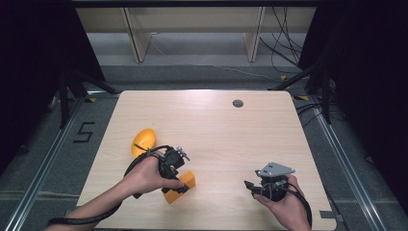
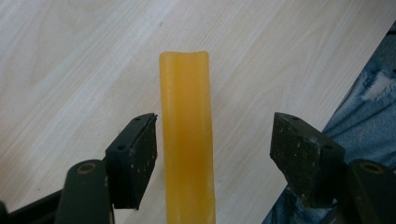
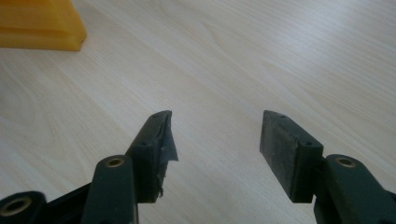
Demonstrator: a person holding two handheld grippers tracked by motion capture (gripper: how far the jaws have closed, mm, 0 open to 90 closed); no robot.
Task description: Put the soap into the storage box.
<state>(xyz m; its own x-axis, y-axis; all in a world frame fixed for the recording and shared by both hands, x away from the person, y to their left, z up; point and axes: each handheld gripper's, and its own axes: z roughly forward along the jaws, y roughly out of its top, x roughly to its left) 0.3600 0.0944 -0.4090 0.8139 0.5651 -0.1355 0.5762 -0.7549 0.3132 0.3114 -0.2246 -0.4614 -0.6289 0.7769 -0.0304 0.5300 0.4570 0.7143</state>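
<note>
The yellow block (image 2: pixel 187 140) lies on the wooden table (image 1: pixel 216 125), near the front edge at the person's left side. In the left gripper view it is a long, narrow yellow piece. Its long axis runs from 6 o'clock to 12 o'clock in that view, and its far end, which has a shallow groove on top, points to 12 o'clock, away from the gripper. The high view does not show this groove. There the same block (image 1: pixel 179 187) is short and partly hidden under the hand, and its long axis goes from about 7 o'clock to 1 o'clock.

The left gripper (image 2: pixel 212 154) stands around the block with its jaws open. The left pad is just beside the side of the block, and I cannot tell if it touches. The right pad is clearly apart from it, so the block is between the jaws but not clamped.

The high view also shows a yellow rounded piece (image 1: pixel 143 141) on the table, at 11 o'clock from the left hand (image 1: pixel 144 175).

The right gripper (image 3: pixel 215 140) is open too, with bare table between its pads. Its own view shows one corner of a yellow object (image 3: pixel 39 25) at 10 o'clock. In the high view the right gripper (image 1: pixel 251 185) is at 3 o'clock from the block, well apart from it.
</note>
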